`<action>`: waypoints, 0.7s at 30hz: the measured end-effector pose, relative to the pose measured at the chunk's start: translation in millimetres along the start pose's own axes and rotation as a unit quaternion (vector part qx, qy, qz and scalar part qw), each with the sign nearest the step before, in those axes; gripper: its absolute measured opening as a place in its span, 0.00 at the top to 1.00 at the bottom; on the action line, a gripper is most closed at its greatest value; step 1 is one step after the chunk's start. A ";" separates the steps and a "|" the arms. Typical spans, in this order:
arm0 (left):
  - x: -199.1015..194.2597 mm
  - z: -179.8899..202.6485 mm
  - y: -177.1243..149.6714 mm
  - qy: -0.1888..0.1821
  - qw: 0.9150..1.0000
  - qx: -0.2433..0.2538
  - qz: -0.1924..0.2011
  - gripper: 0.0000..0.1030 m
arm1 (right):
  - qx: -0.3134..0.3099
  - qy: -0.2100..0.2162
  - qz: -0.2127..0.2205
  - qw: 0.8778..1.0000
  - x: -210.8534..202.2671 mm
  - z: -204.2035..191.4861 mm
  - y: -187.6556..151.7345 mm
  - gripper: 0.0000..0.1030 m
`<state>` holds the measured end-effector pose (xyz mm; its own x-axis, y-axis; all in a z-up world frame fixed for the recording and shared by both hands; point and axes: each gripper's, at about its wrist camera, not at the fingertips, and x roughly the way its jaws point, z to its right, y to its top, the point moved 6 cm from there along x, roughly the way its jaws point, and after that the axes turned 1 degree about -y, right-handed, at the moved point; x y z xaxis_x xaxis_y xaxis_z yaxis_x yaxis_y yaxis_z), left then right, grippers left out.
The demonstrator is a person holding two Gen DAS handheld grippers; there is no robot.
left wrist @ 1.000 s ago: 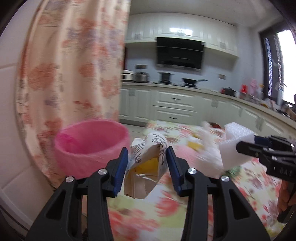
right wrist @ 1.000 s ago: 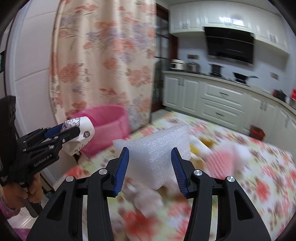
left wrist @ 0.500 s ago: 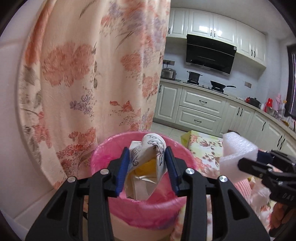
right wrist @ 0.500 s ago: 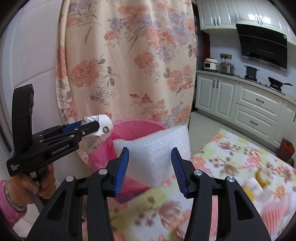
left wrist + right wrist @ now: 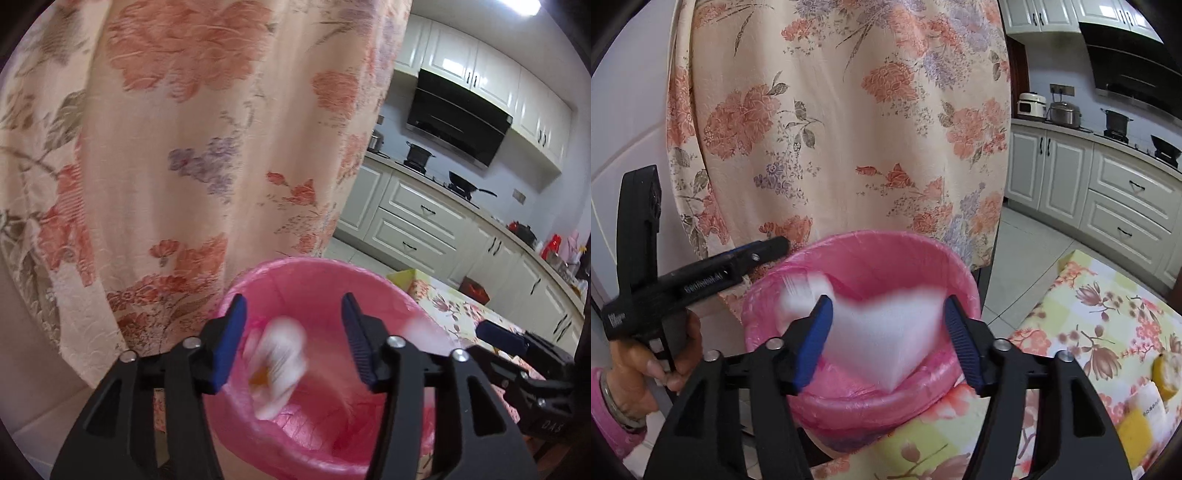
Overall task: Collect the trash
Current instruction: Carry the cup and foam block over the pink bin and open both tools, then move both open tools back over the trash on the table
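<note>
A pink-lined trash bin stands below both grippers, in front of a floral curtain. My left gripper hangs over the bin's mouth with its jaws opening. A crumpled printed paper wrapper is a blur between the jaws, free of both pads, dropping into the bin. My right gripper is over the same bin, its jaws opening too. The white foam block is blurred between them, loose and falling. The left gripper shows from the side in the right wrist view, and the right gripper at the left wrist view's right edge.
The floral curtain hangs right behind the bin. A table with a floral cloth lies to the right, with yellow and white scraps on it. A person's hand holds the left gripper. Kitchen cabinets stand beyond.
Both grippers swung left from the table to above the pink bin. Their jaws spread, and the paper wrapper and the foam block left the pads and are falling.
</note>
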<state>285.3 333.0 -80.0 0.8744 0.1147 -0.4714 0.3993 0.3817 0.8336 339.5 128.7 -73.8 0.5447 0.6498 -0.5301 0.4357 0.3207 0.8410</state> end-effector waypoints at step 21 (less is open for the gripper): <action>-96.9 105.1 -92.4 0.082 0.987 0.129 0.048 0.09 | 0.032 -0.111 0.008 0.993 -169.3 43.0 -103.3 0.28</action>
<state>192.7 190.2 -81.1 0.8637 0.2949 -0.4087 0.3915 0.1181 0.9126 233.0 -44.1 -75.6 0.6938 0.4838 -0.5335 0.4662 0.2629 0.8447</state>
